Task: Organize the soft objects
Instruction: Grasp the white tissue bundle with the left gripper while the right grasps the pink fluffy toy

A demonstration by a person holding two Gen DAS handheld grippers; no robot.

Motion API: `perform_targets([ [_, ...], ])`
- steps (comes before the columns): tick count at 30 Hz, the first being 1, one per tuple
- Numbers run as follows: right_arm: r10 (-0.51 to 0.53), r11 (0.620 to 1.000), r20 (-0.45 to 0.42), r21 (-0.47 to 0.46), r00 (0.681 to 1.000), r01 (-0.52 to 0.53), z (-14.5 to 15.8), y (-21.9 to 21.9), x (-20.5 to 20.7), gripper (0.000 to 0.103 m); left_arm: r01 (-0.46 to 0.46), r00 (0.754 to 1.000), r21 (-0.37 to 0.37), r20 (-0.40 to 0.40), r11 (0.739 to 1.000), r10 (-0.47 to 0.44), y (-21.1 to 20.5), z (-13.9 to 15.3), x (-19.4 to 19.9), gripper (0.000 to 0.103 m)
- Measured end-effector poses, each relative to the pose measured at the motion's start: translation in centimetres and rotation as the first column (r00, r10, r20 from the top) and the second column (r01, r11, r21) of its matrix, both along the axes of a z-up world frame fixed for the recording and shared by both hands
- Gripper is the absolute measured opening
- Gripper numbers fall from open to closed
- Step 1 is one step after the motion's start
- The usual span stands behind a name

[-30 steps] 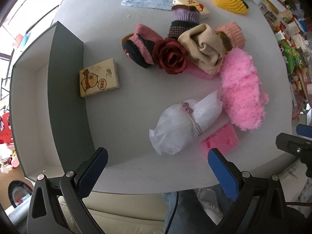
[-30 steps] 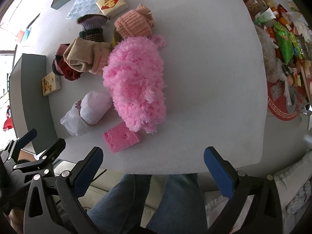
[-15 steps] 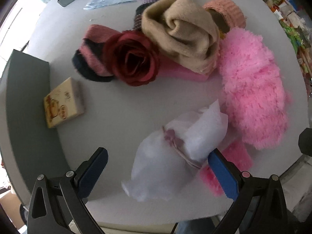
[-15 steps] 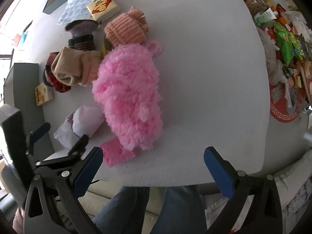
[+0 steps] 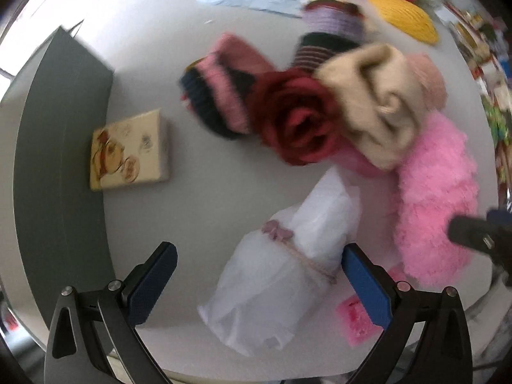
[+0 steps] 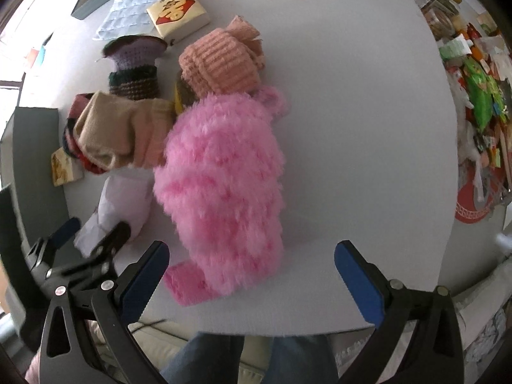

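Left gripper (image 5: 259,283) jaws wide open, holding nothing, white tied bag (image 5: 281,275) between them. Right gripper (image 6: 251,283) also spread wide, empty, fluffy pink toy (image 6: 224,192) just ahead, nearer its left jaw.

The left gripper (image 5: 259,283) hangs low over the near edge of the desk (image 5: 204,192), its blue-padded jaws spread wide and holding nothing. To its right, the right gripper (image 6: 251,275) hovers above the same edge, jaws equally wide apart and empty. The person's legs (image 6: 243,356) in blue jeans show beneath the desk edge, between the right gripper's fingers.
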State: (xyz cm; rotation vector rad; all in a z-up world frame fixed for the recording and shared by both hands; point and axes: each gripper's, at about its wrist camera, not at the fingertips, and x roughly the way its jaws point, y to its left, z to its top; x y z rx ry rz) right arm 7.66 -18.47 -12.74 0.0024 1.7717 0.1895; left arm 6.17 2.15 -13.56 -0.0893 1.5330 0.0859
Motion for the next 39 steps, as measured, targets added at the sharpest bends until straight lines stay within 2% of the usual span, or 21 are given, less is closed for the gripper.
perform_targets([
  [4, 0.002, 1.000, -0.027, -0.016, 1.000, -0.002, -2.3, 1.3, 1.3, 0.103, 0.052, 0.998, 0.036, -0.040, 0.998, -0.051, -1.1, -1.7, -0.1, 0.103],
  [9, 0.033, 0.999, -0.052, -0.036, 0.998, -0.035, -5.1, 2.4, 2.2, 0.103, 0.066, 0.995, 0.060, -0.084, 0.996, -0.061, -1.0, -3.8, -0.3, 0.103],
  [14, 0.047, 0.998, -0.090, -0.027, 0.995, -0.049, -7.4, 3.0, 2.6, 0.103, 0.055, 0.996, 0.032, -0.072, 0.998, -0.053, -0.9, -4.3, 0.0, 0.103],
  [17, 0.084, 0.994, -0.084, -0.057, 0.993, -0.089, -7.8, 3.7, 2.6, 0.103, 0.025, 0.997, -0.005, -0.073, 1.000, -0.025, -1.0, -5.1, -1.0, 0.103],
  [19, 0.086, 0.993, -0.079, -0.071, 0.993, -0.091, -8.0, 4.0, 2.7, 0.103, 0.032, 0.997, -0.002, -0.066, 0.999, -0.032, -0.5, -5.7, -1.1, 0.103],
  [24, 0.067, 0.993, -0.069, -0.088, 0.995, -0.073, -9.0, 5.4, 1.3, 0.103, 0.027, 0.998, -0.003, -0.048, 1.000, -0.027, 0.1, -5.4, -1.4, 0.103],
  [25, 0.070, 0.993, -0.070, -0.088, 0.995, -0.077, -9.6, 6.6, 1.7, 0.103, 0.027, 0.999, 0.001, -0.045, 1.000, -0.027, -0.9, -3.9, -1.4, 0.103],
  [26, 0.070, 0.993, -0.071, -0.089, 0.995, -0.076, -9.7, 6.6, 1.7, 0.103, 0.026, 0.999, 0.000, -0.045, 1.000, -0.026, -0.8, -4.0, -1.5, 0.103],
  [29, 0.071, 0.993, -0.074, -0.093, 0.995, -0.077, -10.1, 7.6, 2.0, 0.103, 0.025, 0.997, -0.001, -0.079, 1.000, -0.025, -1.0, -3.7, -1.6, 0.103],
  [30, 0.077, 0.993, -0.083, -0.088, 0.994, -0.084, -10.5, 6.9, 1.7, 0.103, 0.017, 0.995, 0.000, -0.097, 1.000, -0.017, -0.9, -3.8, -1.4, 0.103],
  [31, 0.080, 0.991, -0.092, -0.097, 0.993, -0.089, -9.3, 5.7, 2.0, 0.103, 0.010, 0.994, 0.000, -0.107, 1.000, -0.010, -1.2, -3.6, -0.9, 0.103],
  [33, 0.076, 0.993, -0.105, -0.079, 0.992, -0.085, -9.9, 5.9, 2.2, 0.103, -0.001, 0.993, -0.003, -0.121, 1.000, 0.000, -1.1, -3.7, -0.8, 0.102],
  [34, 0.068, 0.995, -0.098, -0.070, 0.993, -0.075, -9.8, 5.9, 2.2, 0.100, -0.005, 0.993, -0.008, -0.120, 1.000, 0.004, -1.0, -3.6, -0.9, 0.097],
  [35, 0.068, 0.995, -0.089, -0.072, 0.994, -0.075, -9.3, 5.8, 2.5, 0.093, -0.003, 0.994, -0.009, -0.112, 1.000, 0.002, -1.1, -3.3, -0.9, 0.093],
  [36, 0.080, 0.994, -0.074, -0.070, 0.994, -0.086, -9.0, 5.9, 2.4, 0.088, 0.003, 0.995, -0.010, -0.104, 1.000, -0.004, -1.1, -3.0, -0.9, 0.081],
  [37, 0.091, 0.993, -0.064, -0.063, 0.994, -0.095, -8.8, 6.1, 2.3, 0.076, 0.016, 0.995, -0.010, -0.095, 1.000, -0.017, -1.2, -2.6, -0.9, 0.069],
  [38, 0.107, 0.993, -0.051, -0.036, 0.993, -0.109, -8.4, 6.4, 2.1, 0.059, 0.027, 0.995, -0.014, -0.095, 1.000, -0.028, -1.3, -2.4, -0.9, 0.067],
  [39, 0.114, 0.993, -0.049, -0.011, 0.992, -0.115, -8.3, 6.6, 2.0, 0.051, 0.028, 0.994, -0.028, -0.102, 0.999, -0.030, -1.2, -2.3, -1.0, 0.065],
])
